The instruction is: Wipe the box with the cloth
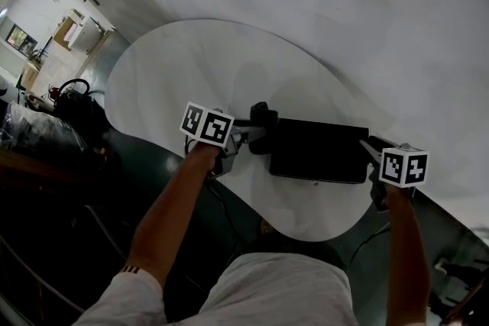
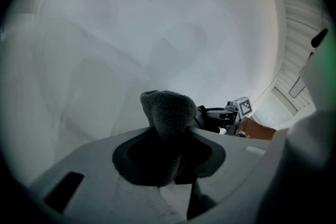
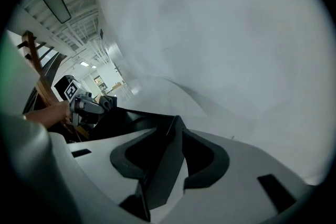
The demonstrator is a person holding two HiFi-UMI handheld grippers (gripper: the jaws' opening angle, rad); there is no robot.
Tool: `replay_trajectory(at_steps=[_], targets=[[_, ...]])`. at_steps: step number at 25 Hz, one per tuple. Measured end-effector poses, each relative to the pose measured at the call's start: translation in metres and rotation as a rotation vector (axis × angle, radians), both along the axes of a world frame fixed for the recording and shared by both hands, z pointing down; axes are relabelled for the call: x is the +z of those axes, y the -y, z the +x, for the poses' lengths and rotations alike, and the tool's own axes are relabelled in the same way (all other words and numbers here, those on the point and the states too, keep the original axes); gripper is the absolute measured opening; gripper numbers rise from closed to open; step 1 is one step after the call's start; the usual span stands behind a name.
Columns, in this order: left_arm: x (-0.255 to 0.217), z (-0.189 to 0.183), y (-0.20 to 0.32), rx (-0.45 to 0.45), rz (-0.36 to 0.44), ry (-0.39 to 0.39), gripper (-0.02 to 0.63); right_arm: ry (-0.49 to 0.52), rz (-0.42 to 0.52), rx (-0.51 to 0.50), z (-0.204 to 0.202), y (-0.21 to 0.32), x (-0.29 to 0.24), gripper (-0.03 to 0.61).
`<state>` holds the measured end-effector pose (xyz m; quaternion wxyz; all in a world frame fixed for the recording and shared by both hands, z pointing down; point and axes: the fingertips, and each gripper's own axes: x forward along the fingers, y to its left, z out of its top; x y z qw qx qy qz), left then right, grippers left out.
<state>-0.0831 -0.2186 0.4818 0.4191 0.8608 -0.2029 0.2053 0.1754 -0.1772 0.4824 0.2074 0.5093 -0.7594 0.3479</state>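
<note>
A flat black box (image 1: 317,151) lies on the white table (image 1: 229,65). My left gripper (image 1: 256,130) is at the box's left end, shut on a dark grey cloth (image 1: 263,116). In the left gripper view the cloth (image 2: 168,110) bulges up out of the left gripper (image 2: 168,136), and the box (image 2: 210,117) shows behind it. My right gripper (image 1: 372,148) is at the box's right end. In the right gripper view the box's thin black wall (image 3: 163,176) runs up between the jaws of the right gripper (image 3: 170,139), which close on it.
The table's curved front edge (image 1: 252,210) runs just below the box, with dark floor and cables beyond it. The person's arms (image 1: 164,221) reach in from below. Dark clutter (image 1: 72,99) stands off the table's left side.
</note>
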Motion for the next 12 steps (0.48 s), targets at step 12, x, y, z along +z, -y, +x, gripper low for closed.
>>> replay_trajectory(at_steps=[12], targets=[[0.0098, 0.0031, -0.0007, 0.091, -0.108, -0.035, 0.115, 0.031, -0.007, 0.012, -0.0035, -0.0024, -0.0014, 0.115]])
